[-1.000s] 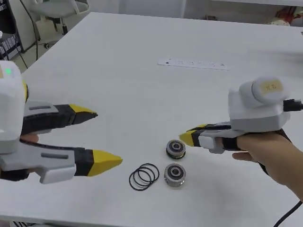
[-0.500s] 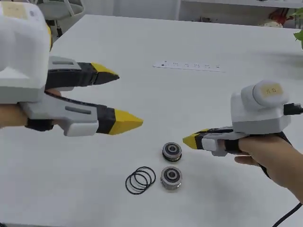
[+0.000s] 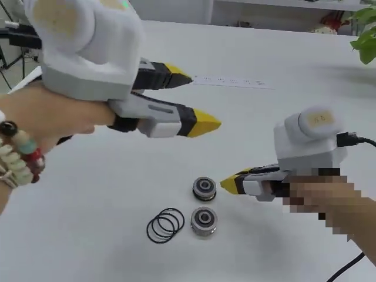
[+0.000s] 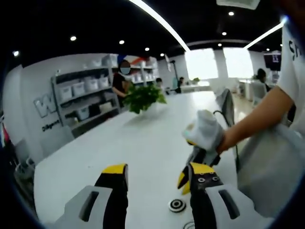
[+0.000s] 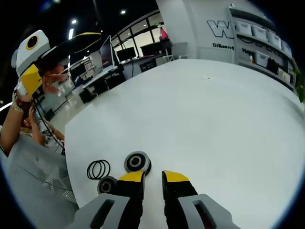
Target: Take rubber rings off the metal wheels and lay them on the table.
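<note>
Two metal wheels lie near the table's front: one (image 3: 204, 188) farther back, one (image 3: 204, 221) closer to me. Left of the closer wheel lie black rubber rings (image 3: 165, 225), overlapping flat on the table. My left gripper (image 3: 202, 101) is held high above the table, open, nothing between its jaws. Low and just right of the farther wheel, my right gripper (image 3: 230, 183) has its jaws nearly together and holds nothing. The right gripper view shows its yellow tips (image 5: 153, 177) just short of a wheel (image 5: 137, 162), with the other wheel (image 5: 106, 184) and the rings (image 5: 98, 169) to the left.
A white power strip (image 3: 232, 82) lies flat farther back on the white table (image 3: 117, 176). Green plant leaves (image 3: 365, 35) hang in at the far right. A black cable (image 3: 346, 267) trails from the right gripper. A person stands by shelves (image 4: 86, 95) beyond the table.
My left gripper has risen from low at the left to high over the table and moved right, still open. The right gripper has stayed beside the farther wheel.
</note>
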### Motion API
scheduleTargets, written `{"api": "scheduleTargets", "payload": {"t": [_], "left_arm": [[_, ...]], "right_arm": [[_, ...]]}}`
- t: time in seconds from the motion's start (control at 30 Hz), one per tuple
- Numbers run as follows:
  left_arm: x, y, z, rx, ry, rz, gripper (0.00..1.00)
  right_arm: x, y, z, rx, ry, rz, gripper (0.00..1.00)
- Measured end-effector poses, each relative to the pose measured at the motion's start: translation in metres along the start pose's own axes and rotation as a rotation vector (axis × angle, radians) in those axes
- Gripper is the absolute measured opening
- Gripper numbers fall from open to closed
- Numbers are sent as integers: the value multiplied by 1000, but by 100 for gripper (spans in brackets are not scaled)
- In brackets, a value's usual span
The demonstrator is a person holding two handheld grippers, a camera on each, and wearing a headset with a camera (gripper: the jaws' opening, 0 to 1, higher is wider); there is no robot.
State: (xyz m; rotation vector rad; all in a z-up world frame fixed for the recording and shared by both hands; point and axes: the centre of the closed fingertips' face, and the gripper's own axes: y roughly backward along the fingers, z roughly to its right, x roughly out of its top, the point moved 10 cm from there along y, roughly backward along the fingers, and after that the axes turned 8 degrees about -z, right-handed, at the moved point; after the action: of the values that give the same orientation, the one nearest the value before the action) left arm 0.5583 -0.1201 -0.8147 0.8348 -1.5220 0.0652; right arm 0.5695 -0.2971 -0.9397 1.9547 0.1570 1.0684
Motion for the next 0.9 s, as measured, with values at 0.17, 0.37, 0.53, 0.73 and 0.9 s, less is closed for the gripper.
{"api": "scheduleTargets", "payload": {"t": [0.17,0.37,0.53,0.73,0.9], "left_arm": [[-30,-23,2,5,62,19,47],[-56,-38,8,29,43,-13,38],[-72,-47,12,5,59,-51,32],[-91,-53,20,-29,95,-111,25],[-102,-59,24,-52,153,-157,24]], "right_arm": [[-1,0,1,-1,-4,-6,12],[-3,-4,-1,7,9,-9,12],[-5,-8,-3,16,44,-30,13],[-7,-11,-8,26,81,-40,13],[-10,-15,-9,40,102,-57,14]]}}
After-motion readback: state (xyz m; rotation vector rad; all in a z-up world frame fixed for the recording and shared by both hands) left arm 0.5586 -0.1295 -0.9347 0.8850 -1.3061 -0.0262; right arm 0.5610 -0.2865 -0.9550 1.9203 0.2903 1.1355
